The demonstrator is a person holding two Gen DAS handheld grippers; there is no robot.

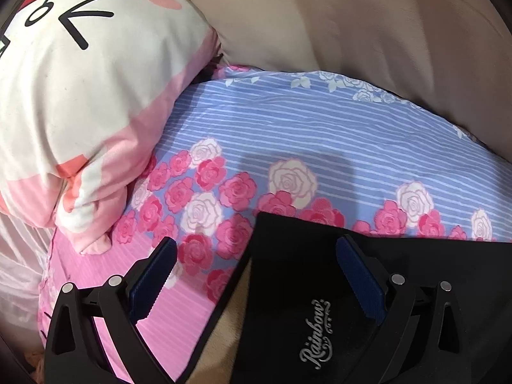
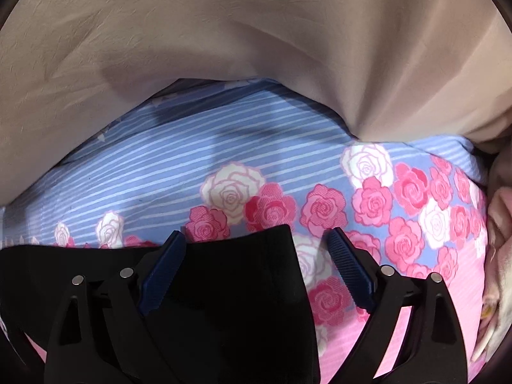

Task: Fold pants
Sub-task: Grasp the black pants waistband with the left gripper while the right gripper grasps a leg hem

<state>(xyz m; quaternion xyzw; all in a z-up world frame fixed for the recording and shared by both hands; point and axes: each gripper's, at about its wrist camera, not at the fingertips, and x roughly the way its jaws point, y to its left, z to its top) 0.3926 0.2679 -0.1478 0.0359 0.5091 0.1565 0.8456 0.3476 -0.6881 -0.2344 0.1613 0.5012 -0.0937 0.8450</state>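
Black pants [image 1: 304, 288] with a silver "Rainbow" logo lie folded flat on the floral bed sheet [image 1: 288, 134]. My left gripper [image 1: 256, 249] is open, hovering over the pants' upper left corner; its right finger is over the fabric, its left over the sheet. In the right wrist view the pants [image 2: 230, 304] fill the lower left, their right edge running between the fingers. My right gripper [image 2: 257, 246] is open above that upper right corner. Neither gripper holds cloth.
A white and pink cartoon pillow [image 1: 80, 112] lies at the left. A beige cover [image 1: 368, 32] bulges behind the sheet; it also shows in the right wrist view [image 2: 256, 32]. Pale bedding [image 2: 499, 224] sits at the right edge.
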